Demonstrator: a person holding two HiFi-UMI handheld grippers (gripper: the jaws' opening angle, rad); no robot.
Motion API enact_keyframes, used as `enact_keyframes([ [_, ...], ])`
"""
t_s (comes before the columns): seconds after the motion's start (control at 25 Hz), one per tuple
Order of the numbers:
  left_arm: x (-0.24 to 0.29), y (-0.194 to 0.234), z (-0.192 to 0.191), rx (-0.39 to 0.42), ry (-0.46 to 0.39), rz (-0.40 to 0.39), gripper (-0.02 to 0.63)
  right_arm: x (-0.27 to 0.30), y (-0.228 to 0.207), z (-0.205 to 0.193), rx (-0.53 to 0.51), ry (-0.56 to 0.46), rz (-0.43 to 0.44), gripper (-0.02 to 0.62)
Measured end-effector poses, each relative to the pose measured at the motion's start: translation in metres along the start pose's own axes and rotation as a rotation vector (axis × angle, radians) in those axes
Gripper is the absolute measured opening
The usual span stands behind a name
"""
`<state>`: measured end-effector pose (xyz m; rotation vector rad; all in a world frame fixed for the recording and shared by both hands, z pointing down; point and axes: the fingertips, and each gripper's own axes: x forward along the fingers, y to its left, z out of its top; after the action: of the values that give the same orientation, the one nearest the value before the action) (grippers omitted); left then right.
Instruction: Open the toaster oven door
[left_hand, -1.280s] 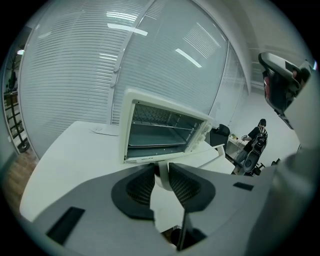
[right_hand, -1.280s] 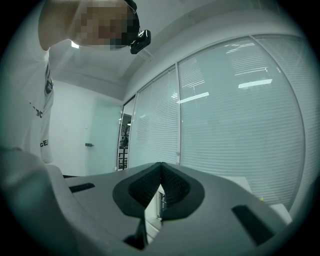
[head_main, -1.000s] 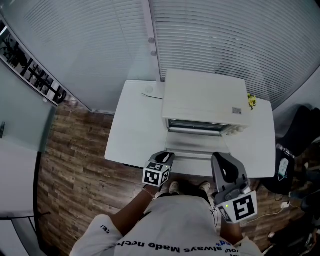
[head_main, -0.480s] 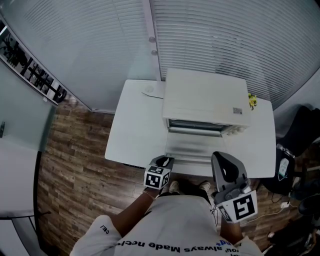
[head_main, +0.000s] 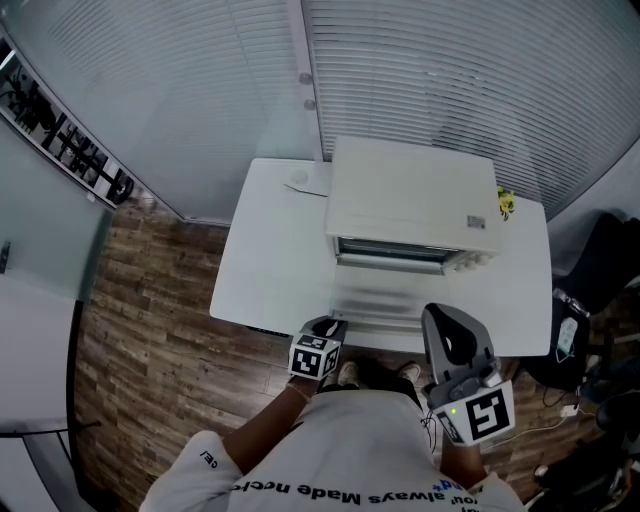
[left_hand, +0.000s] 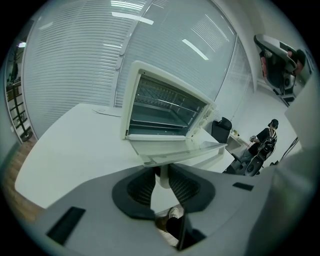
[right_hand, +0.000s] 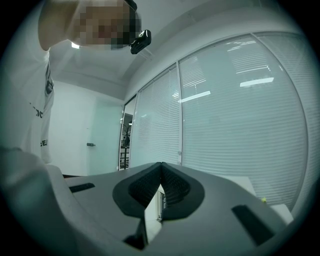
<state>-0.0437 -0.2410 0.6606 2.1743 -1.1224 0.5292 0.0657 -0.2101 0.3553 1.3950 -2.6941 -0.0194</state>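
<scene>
A white toaster oven (head_main: 410, 200) stands at the back of a white table (head_main: 270, 260). Its glass door (head_main: 385, 300) hangs open, folded down almost flat toward me. In the left gripper view the oven (left_hand: 165, 110) shows its wire rack, and the door's handle bar (left_hand: 190, 152) runs just above the jaws. My left gripper (head_main: 325, 325) is at the door's front edge. Its jaws (left_hand: 162, 172) stand nearly together, with a thin white part of the handle between them. My right gripper (head_main: 442, 315) is held up beside the table's front edge, shut on nothing (right_hand: 161, 172).
Glass walls with blinds run behind the table. A small yellow thing (head_main: 503, 203) lies right of the oven. Black bags and cables (head_main: 600, 270) crowd the floor at the right. A person (left_hand: 267, 137) stands far off. Wooden floor (head_main: 140, 330) lies to the left.
My left gripper has drawn back a little toward the person and the door's front edge came with it. The right gripper has not moved.
</scene>
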Motion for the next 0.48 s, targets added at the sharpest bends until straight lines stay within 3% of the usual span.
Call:
enact_keyframes([
  [0.48,0.012,0.007,-0.042,-0.048,0.097,-0.002,0.098,-0.001,0.002,0.000,-0.006,0.002,0.006,0.008],
])
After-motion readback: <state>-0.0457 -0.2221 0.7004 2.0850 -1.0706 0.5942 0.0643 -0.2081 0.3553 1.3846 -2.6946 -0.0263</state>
